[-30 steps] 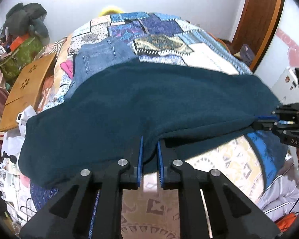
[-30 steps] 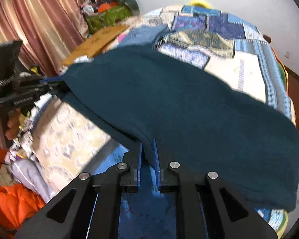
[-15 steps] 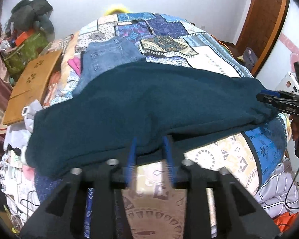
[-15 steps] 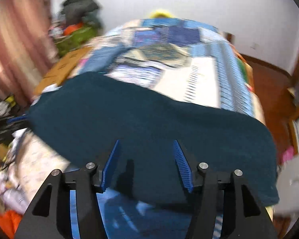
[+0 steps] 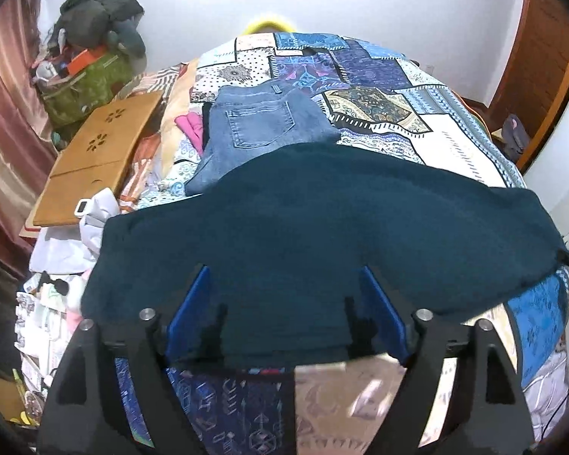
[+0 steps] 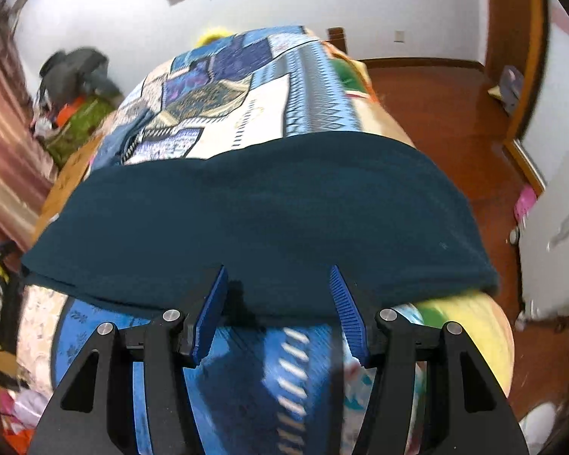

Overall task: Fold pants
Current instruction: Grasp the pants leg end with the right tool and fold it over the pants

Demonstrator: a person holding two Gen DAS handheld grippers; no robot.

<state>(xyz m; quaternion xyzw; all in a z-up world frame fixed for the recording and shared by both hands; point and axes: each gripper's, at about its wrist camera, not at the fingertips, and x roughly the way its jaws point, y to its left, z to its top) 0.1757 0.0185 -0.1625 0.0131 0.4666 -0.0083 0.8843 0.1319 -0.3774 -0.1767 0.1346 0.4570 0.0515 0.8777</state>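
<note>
Dark teal fleece pants [image 5: 322, 220] lie folded in a long band across the near end of the patchwork bed [image 5: 447, 140]; the same pants [image 6: 254, 220] fill the middle of the right wrist view. My left gripper [image 5: 284, 284] hovers over their near edge with its jaws opening wide, blue pads clear of the cloth. Above the near hem, my right gripper [image 6: 278, 276] stands open, and its pads press on nothing. The pants rest free on the bedspread.
Folded blue jeans [image 5: 261, 129] lie on the bed beyond the teal pants. A wooden lap desk [image 5: 95, 155] and a pile of bags [image 5: 91, 57] sit to the left. Wooden floor [image 6: 455, 121] and a white cabinet [image 6: 557, 250] lie to the right of the bed.
Both grippers let go of the teal pants' near edge and opened. The pants dropped flat on the bed. The right gripper swung sideways and rolled; the left one pulled back a little.
</note>
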